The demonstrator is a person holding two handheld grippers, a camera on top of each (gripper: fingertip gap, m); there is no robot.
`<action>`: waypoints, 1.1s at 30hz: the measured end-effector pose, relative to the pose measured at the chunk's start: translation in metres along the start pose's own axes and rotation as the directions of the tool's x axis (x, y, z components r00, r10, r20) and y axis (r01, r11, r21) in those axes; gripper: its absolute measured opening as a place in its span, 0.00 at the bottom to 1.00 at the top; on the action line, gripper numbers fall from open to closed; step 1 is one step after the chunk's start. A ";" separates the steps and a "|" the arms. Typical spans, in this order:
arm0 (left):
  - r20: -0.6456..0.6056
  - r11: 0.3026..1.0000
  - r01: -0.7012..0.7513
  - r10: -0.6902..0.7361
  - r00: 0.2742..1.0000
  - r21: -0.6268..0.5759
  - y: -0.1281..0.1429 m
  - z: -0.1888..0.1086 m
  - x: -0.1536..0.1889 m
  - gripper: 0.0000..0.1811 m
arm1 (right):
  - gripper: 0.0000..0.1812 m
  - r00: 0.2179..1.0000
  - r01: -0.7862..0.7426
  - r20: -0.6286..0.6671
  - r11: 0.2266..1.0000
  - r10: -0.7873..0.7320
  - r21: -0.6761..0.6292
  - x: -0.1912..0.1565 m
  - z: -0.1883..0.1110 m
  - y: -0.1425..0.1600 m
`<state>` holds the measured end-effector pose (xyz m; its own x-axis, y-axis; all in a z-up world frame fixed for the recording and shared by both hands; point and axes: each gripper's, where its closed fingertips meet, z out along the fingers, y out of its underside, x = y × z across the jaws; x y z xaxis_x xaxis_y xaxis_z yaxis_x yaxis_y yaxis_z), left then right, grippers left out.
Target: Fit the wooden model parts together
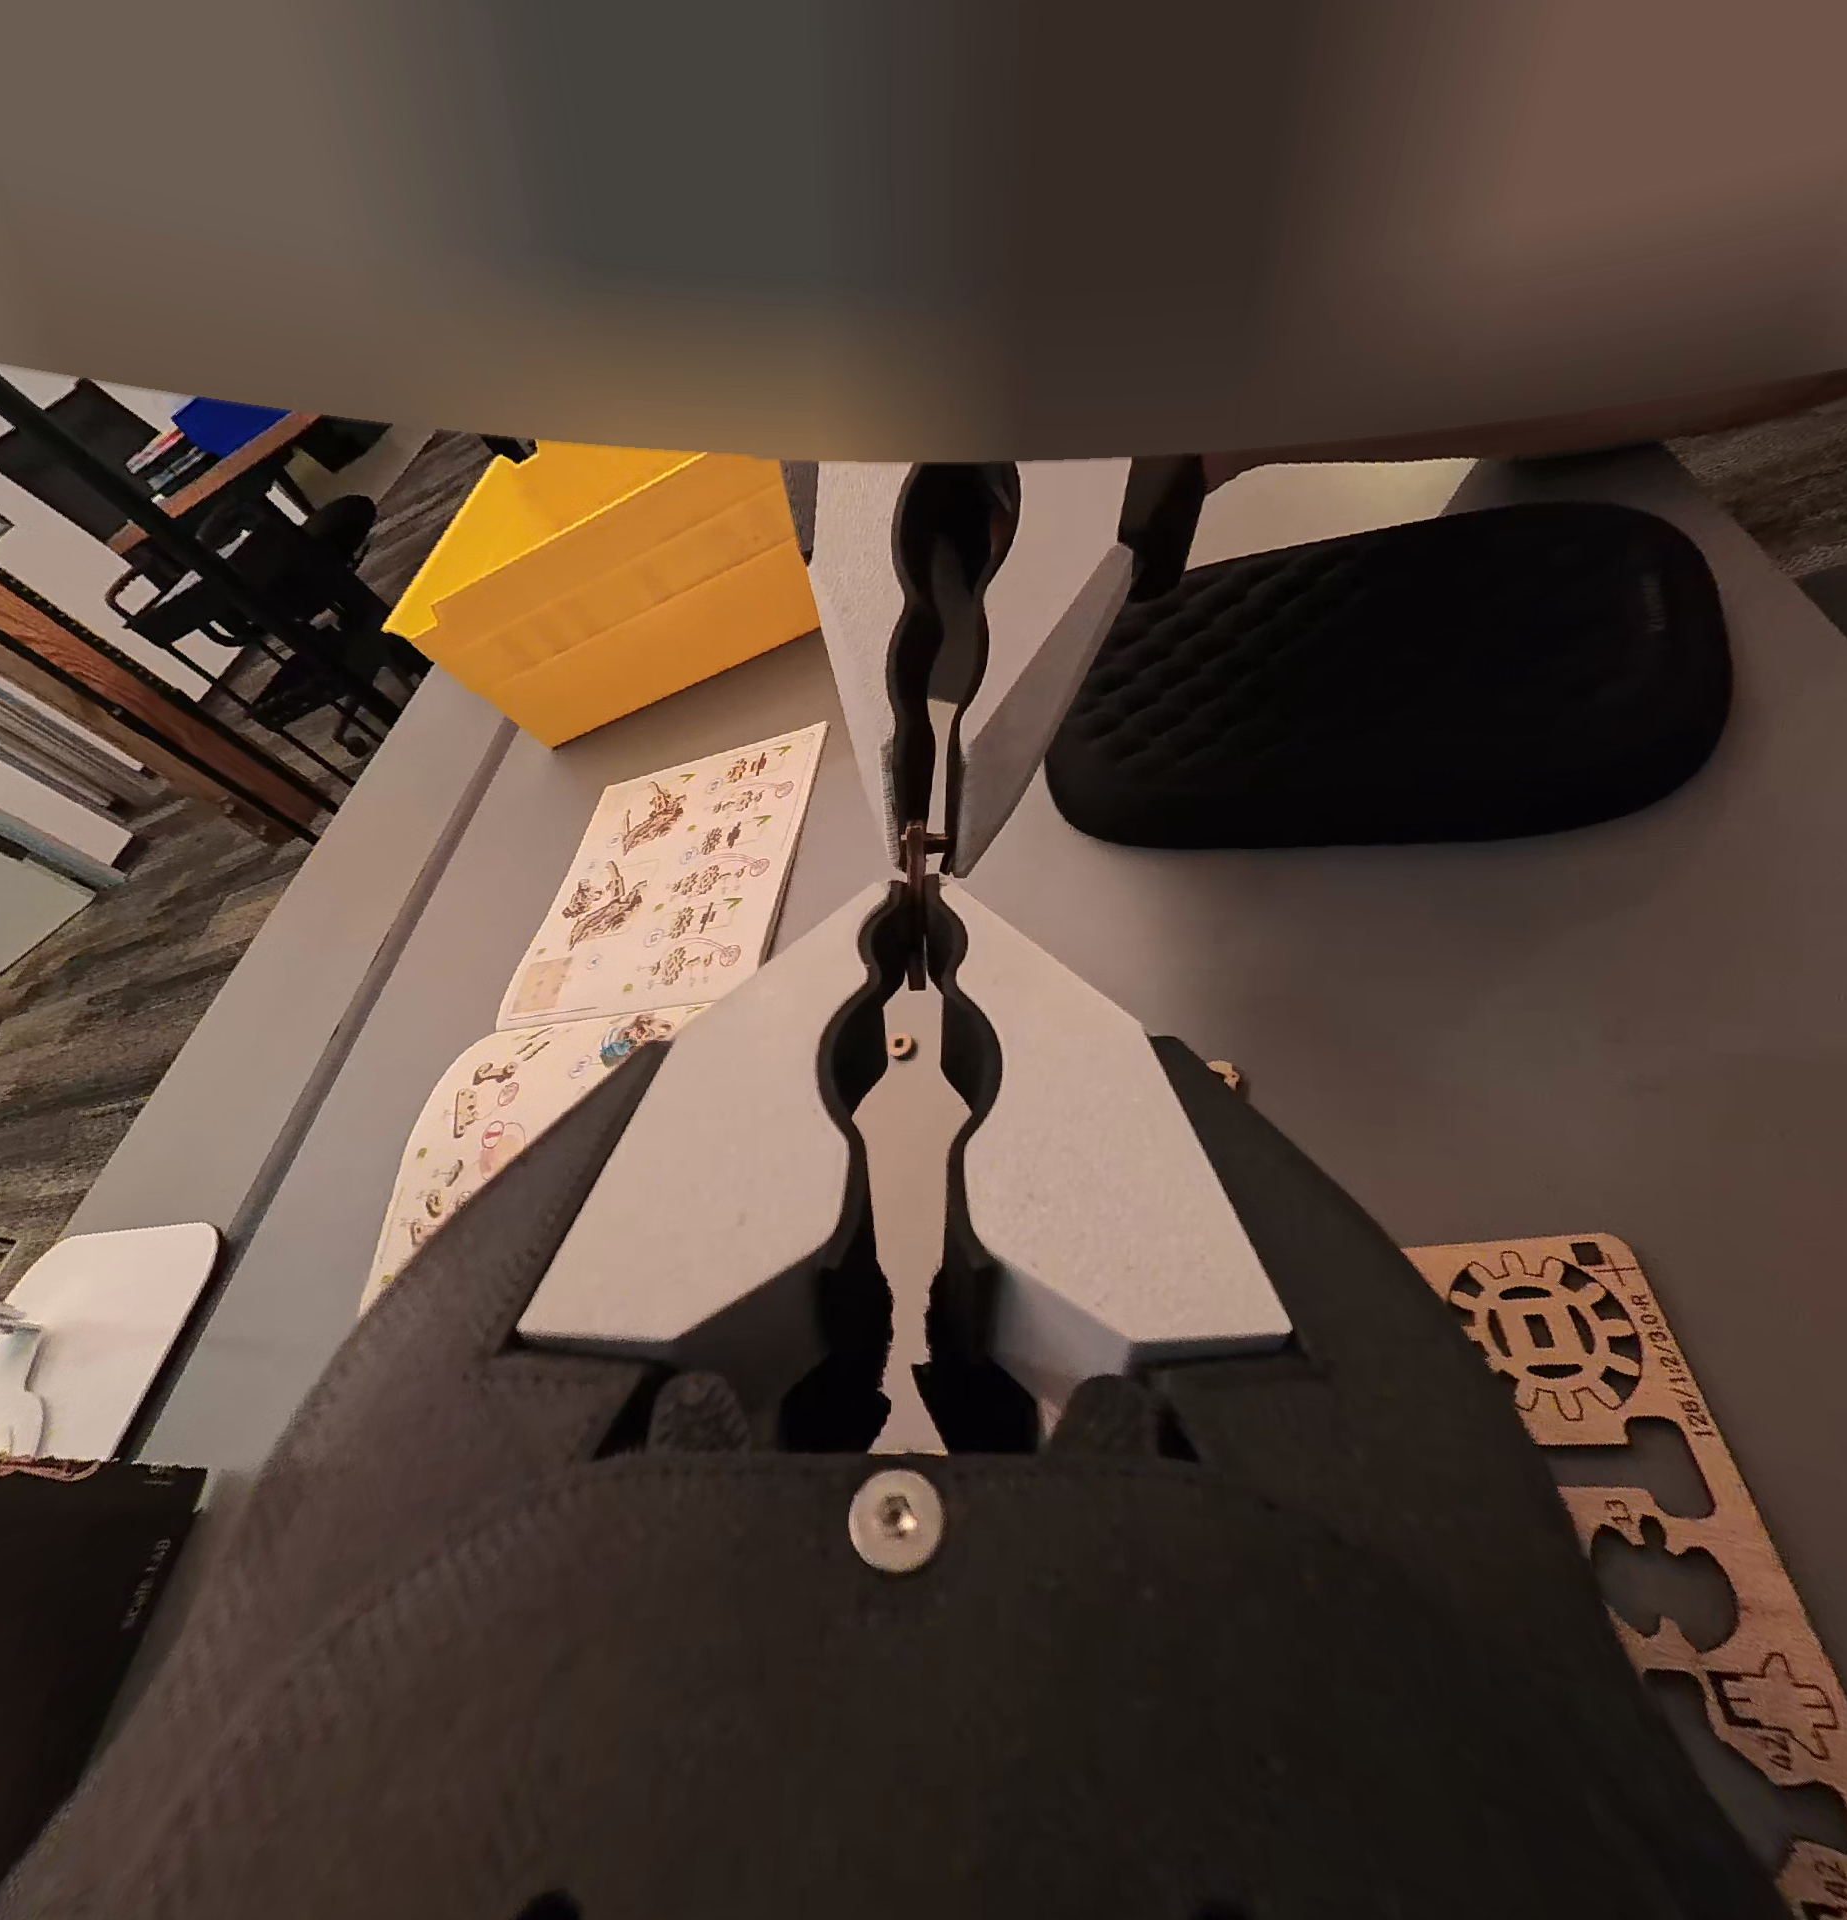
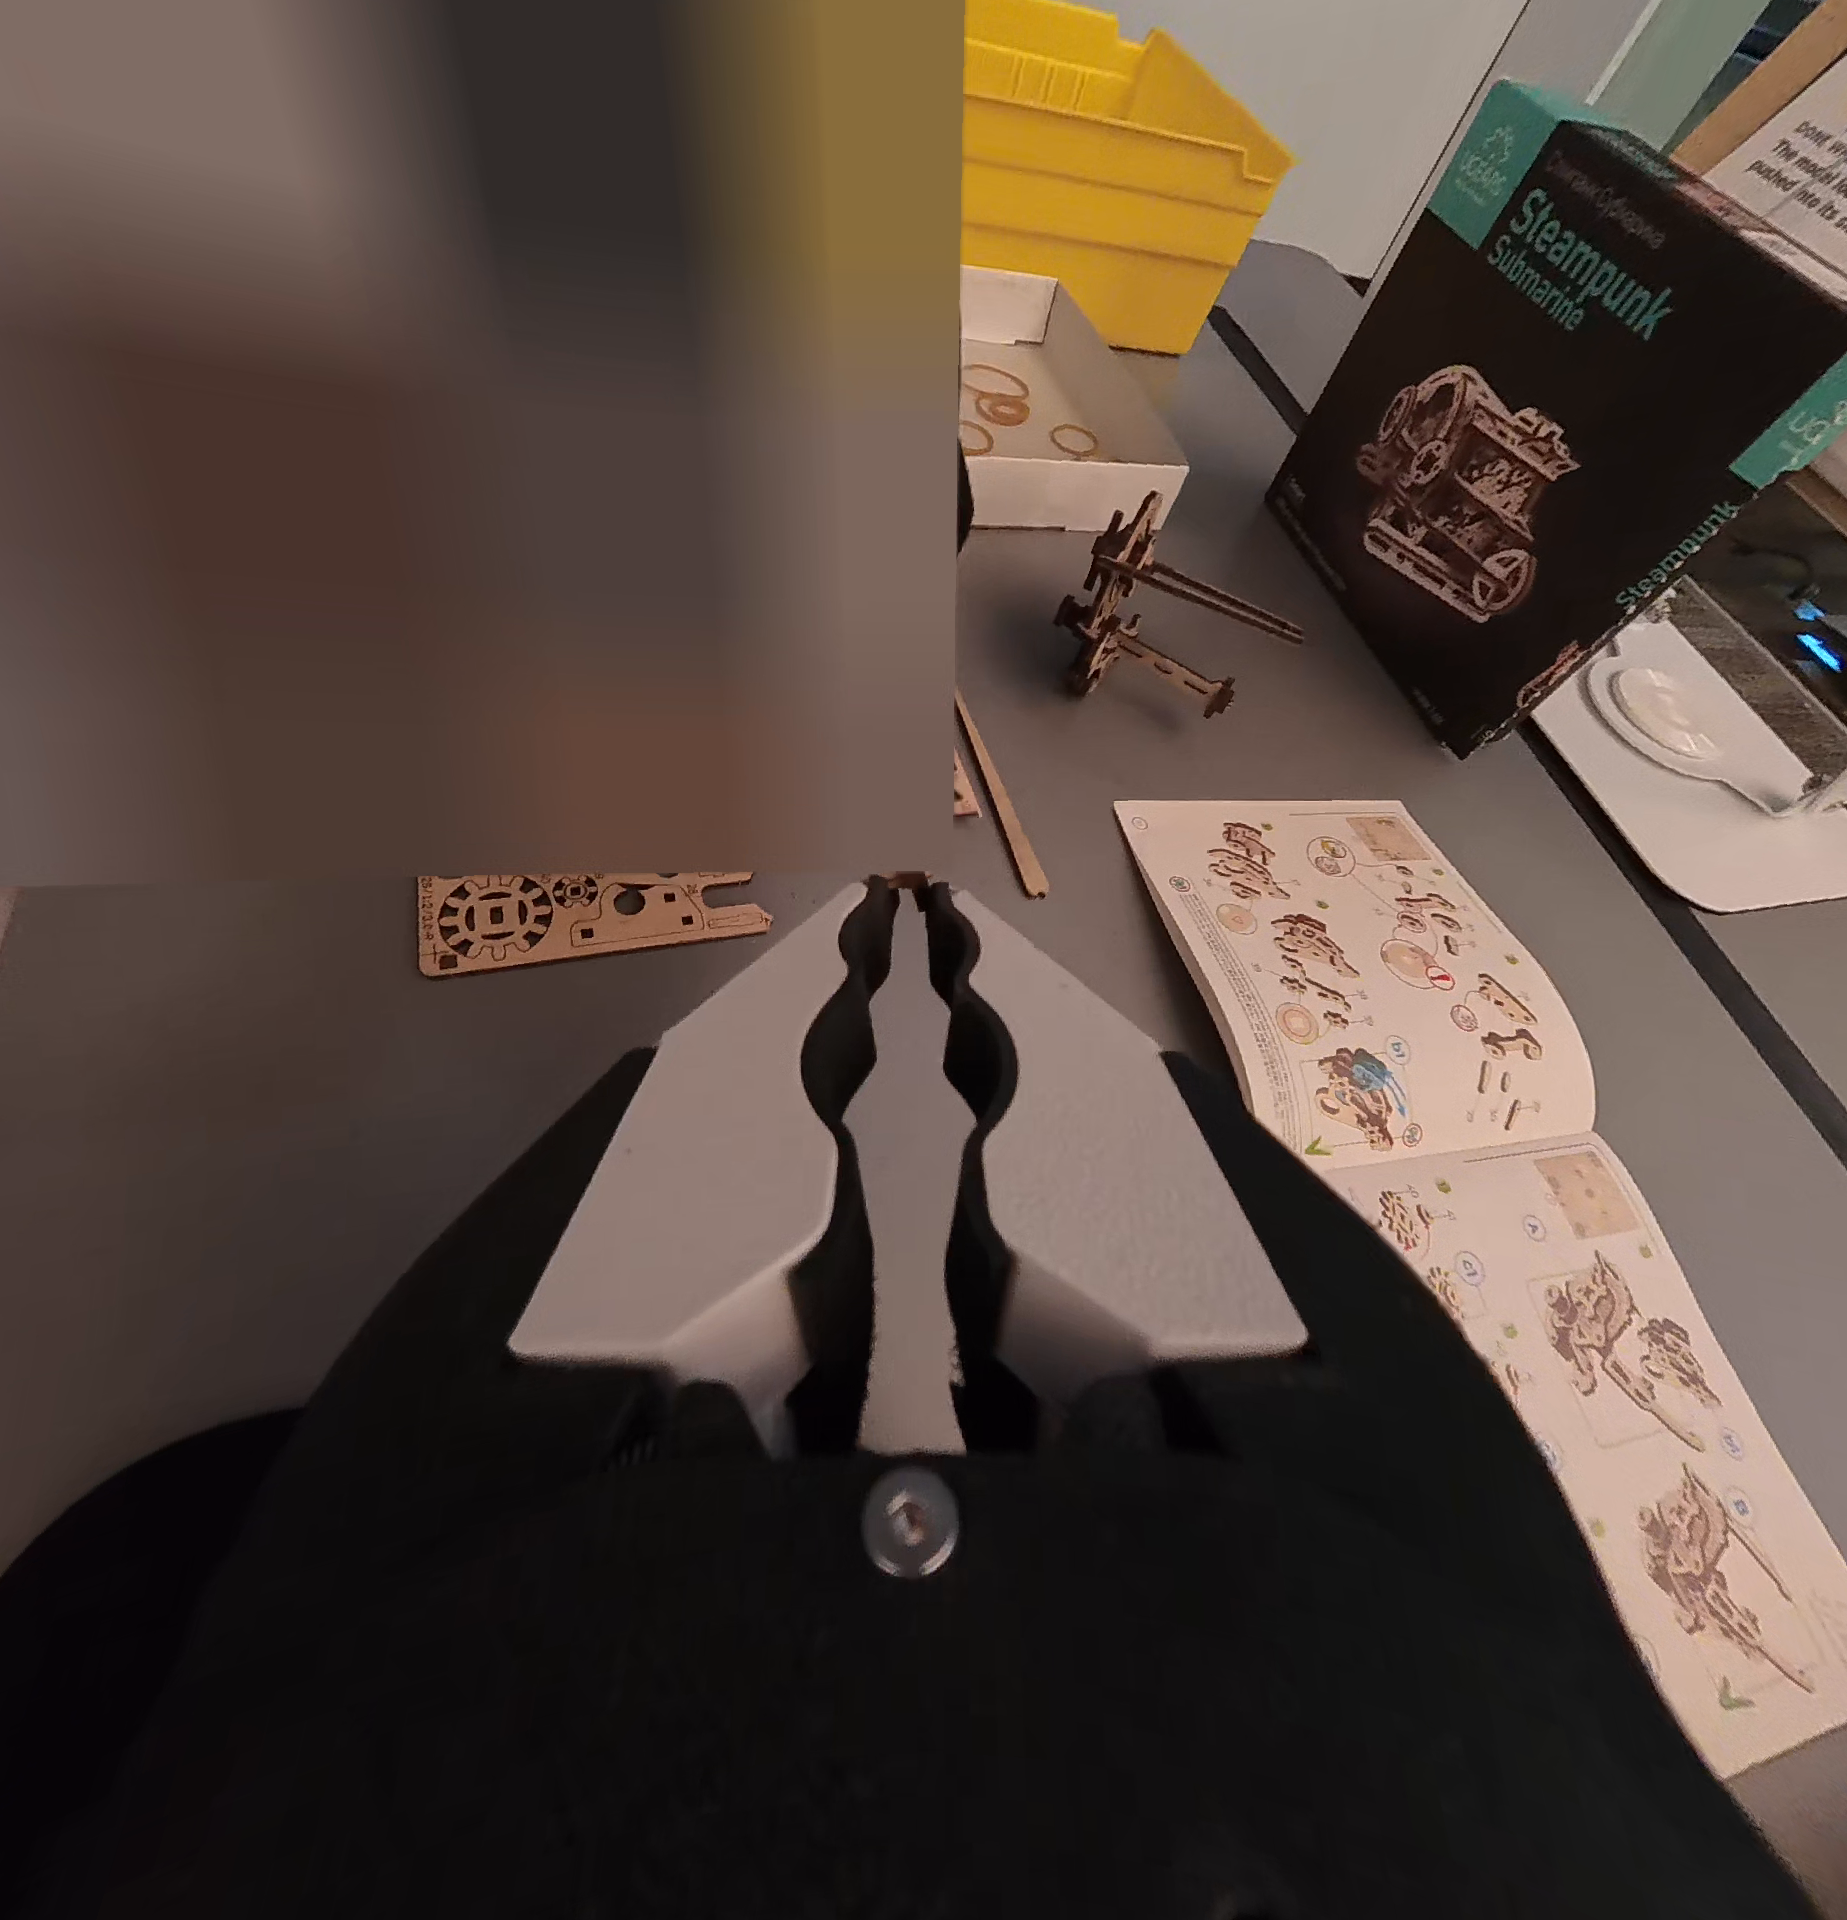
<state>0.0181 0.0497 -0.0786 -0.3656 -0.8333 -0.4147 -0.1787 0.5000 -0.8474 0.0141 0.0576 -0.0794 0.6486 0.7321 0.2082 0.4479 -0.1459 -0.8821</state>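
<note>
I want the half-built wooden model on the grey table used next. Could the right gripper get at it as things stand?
Probably not yet: the right gripper is shut on a small wooden part. The path looks free, though; the dark half-built wooden model stands in the open on the grey table, with only a thin wooden stick lying near the way.

A yellow bin (image 2: 1095, 177) sits at the far end of the grey desk (image 2: 223, 1039), with a shallow white box (image 2: 1075, 457) just in front of it. The open instruction booklet (image 2: 1418, 1039) lies flat to the right, a dark product box (image 2: 1584, 436) standing upright (slightly angled) beyond it. Over in the left wrist view, a black quilted pad (image 1: 1397, 675) rests on the desk beside the bin.
</note>
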 end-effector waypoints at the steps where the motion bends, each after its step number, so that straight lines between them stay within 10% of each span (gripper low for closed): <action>1: 0.011 1.000 -0.005 0.005 1.000 0.010 -0.002 -0.001 -0.002 0.00 | 0.03 1.000 -0.002 -0.011 1.000 0.002 0.027 0.002 0.000 -0.004; 12: -0.041 0.969 0.231 -0.228 0.973 0.093 -0.015 -0.002 -0.009 0.00 | 0.14 0.925 0.365 -0.149 0.925 -0.348 0.105 0.004 -0.012 -0.013; 17: -0.230 0.683 0.730 -0.711 0.665 -0.003 -0.004 0.003 -0.014 0.00 | 0.13 0.911 0.390 -0.161 0.920 -0.380 0.035 0.011 0.000 0.007; 22: -0.224 0.579 0.807 -0.807 0.546 -0.119 0.018 0.006 -0.011 0.00 | 0.13 0.987 0.138 -0.091 0.987 -0.131 0.076 0.024 0.000 0.015; 28: -0.203 0.338 0.914 -0.934 0.296 -0.223 0.038 0.016 -0.004 0.00 | 0.12 0.973 0.227 -0.055 0.970 -0.223 0.084 0.011 0.004 0.016; 30: -0.210 0.365 0.907 -0.923 0.323 -0.209 0.037 0.017 -0.005 0.00 | 0.12 0.984 0.178 -0.037 0.982 -0.176 0.056 0.012 0.012 0.024; 33: -0.216 0.603 0.781 -0.794 0.568 -0.164 0.033 0.016 -0.006 0.00 | 0.15 0.996 0.017 0.084 0.996 -0.024 0.086 0.006 0.013 0.026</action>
<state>0.0294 0.0675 -0.1090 -0.2631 -0.8197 0.5087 -0.5426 -0.3103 -0.7806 0.0217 0.0670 -0.1070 0.5839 0.7885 0.1931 0.4039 -0.0758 -0.9116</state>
